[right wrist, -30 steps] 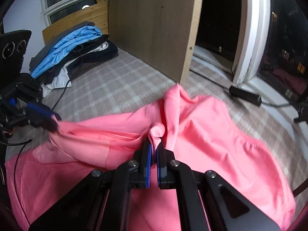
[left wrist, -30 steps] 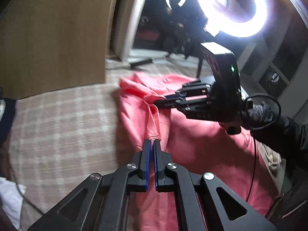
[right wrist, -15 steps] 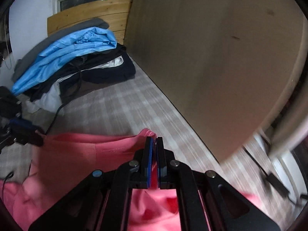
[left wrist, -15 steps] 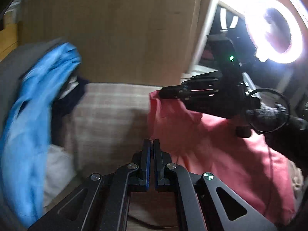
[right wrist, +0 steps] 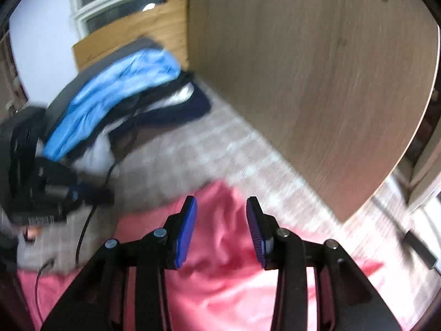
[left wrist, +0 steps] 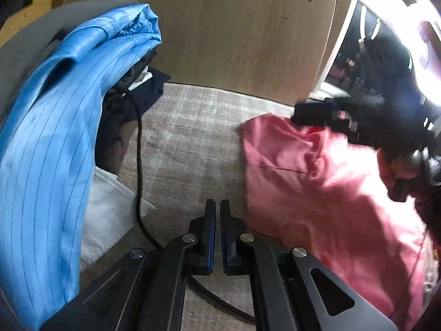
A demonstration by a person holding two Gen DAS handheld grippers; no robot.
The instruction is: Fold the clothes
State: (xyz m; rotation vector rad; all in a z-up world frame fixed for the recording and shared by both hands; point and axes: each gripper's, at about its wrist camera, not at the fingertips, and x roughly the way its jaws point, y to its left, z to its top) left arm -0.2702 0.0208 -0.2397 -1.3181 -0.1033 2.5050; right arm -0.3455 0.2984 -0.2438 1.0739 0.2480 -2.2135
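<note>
Pink garment (right wrist: pixel 220 275) rumpled, flat | left jaws closed, empty | right jaws just opening

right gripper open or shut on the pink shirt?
Open. Right gripper has just been opening; its fingers stand apart above the pink shirt, neither pressing it.

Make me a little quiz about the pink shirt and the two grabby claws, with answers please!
1. True or false: the right gripper is squeezing the pink shirt.
2. What is between the pads of the left gripper? A) pink cloth B) black cable C) nothing
3. What colour is the striped garment on top of the pile beside the checked bedcover?

Key
1. False. Its jaws have just been opening and the shirt lies below them, let go.
2. C. It is shut with nothing in it; the black cable runs to one side.
3. Blue.
</note>
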